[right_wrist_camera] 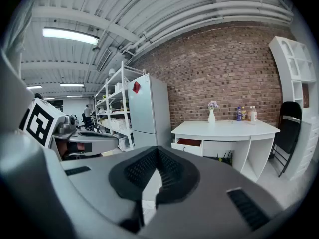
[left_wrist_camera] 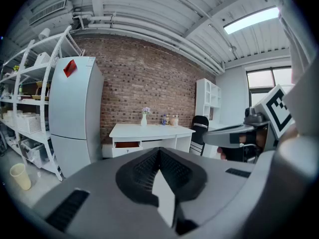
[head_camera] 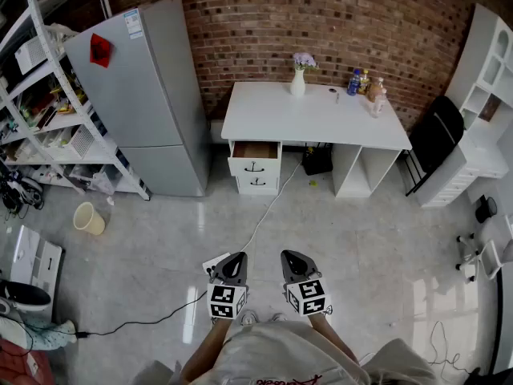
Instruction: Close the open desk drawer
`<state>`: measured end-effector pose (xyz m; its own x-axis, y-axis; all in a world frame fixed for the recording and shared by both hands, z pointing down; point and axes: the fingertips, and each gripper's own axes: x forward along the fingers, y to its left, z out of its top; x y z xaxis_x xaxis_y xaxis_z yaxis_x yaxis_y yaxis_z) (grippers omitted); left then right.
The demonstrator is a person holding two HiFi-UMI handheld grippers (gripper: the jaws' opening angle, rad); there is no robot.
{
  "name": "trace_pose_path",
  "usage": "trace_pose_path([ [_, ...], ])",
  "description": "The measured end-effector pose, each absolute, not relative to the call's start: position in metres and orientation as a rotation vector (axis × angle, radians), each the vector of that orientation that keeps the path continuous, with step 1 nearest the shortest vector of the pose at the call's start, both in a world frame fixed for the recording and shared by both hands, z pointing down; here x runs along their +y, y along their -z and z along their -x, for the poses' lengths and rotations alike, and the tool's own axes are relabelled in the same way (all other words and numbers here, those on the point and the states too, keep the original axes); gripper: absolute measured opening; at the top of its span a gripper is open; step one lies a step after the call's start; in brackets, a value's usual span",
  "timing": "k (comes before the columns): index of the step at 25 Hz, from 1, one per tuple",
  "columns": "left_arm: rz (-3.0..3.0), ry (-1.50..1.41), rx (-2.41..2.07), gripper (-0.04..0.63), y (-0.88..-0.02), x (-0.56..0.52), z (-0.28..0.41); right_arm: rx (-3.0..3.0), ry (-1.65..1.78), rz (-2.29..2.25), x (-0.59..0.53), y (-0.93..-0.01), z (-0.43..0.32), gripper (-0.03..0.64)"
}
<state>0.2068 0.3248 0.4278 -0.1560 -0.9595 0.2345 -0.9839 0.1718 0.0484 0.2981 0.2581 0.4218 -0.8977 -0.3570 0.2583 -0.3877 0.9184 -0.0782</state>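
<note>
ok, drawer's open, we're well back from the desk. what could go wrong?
Trip or snag: a thin white cable runs across the floor between the person and the open white top drawer. A hard shove may rock the white flower vase on the white desk above it.

My left tool (head_camera: 236, 258) and right tool (head_camera: 291, 257) sit side by side before me, well apart from the counter (head_camera: 313, 123) ahead. The counter stands against the back wall (head_camera: 321, 22), with the fridge (head_camera: 144, 95) just left of it and the shelf rack (head_camera: 40, 95) further left. The top drawer (head_camera: 255, 152) juts out at its left end, above a second drawer (head_camera: 256, 181). On the counter, a vase (head_camera: 298, 83) stands at the back and bottles (head_camera: 365, 83) back right. A chair (head_camera: 437, 139) stands to the right, and a bucket (head_camera: 88, 218) stands on the floor (head_camera: 361, 239) before the rack.
</note>
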Motion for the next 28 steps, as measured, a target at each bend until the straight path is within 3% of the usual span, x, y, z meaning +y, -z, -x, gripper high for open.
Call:
trace_pose_path([
  [28, -1.86, -0.165, -2.27, 0.012, -0.431, 0.302, -0.254, -2.889, -0.204, -0.501, 0.234, -0.432, -0.34, 0.018],
])
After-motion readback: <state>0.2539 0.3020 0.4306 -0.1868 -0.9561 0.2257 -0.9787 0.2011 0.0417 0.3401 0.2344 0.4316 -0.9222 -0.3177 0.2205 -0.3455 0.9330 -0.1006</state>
